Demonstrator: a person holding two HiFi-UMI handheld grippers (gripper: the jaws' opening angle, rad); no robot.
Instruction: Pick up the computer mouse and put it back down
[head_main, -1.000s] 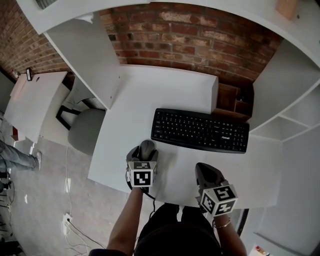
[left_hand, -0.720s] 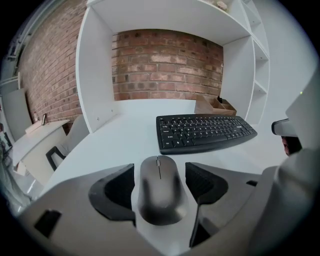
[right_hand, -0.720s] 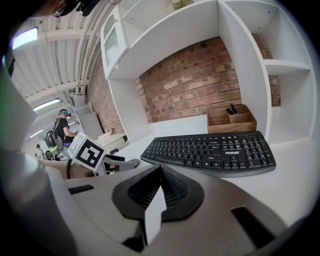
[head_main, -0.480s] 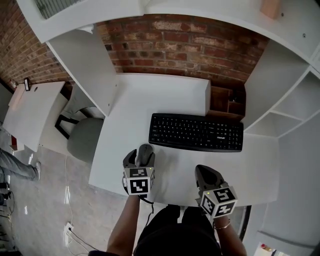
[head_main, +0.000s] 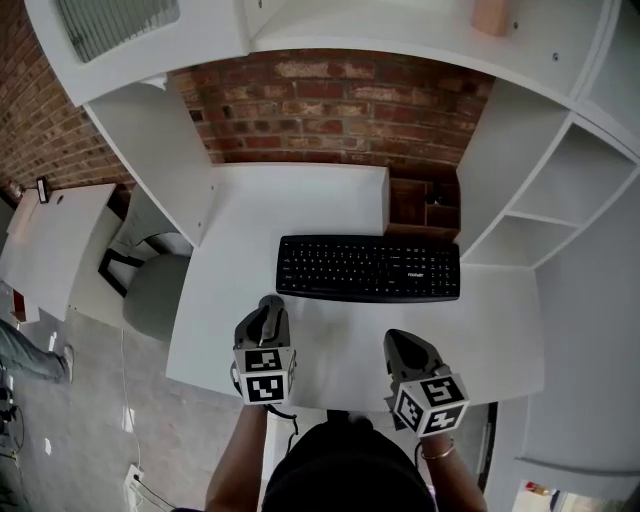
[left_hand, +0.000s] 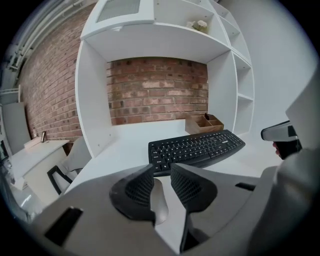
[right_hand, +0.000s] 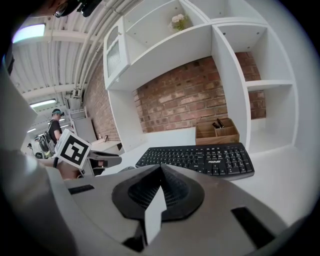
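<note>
Though only partly visible, mouse (left_hand: 159, 201) smooth, rounded, grey.

The keyboard (head_main: 368, 268) lies across the desk (head_main: 300, 200), an organizer box (head_main: 422, 203) behind its right end and the computer mouse (left_hand: 157, 202) before its left end.

Grey mouse (left_hand: 159, 201) clamped between left gripper (left_hand: 161, 170) fingers (left_hand: 141, 189).

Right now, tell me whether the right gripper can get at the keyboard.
Probably yes: the right gripper hangs shut and empty just short of the keyboard, with only bare desk between them.
</note>
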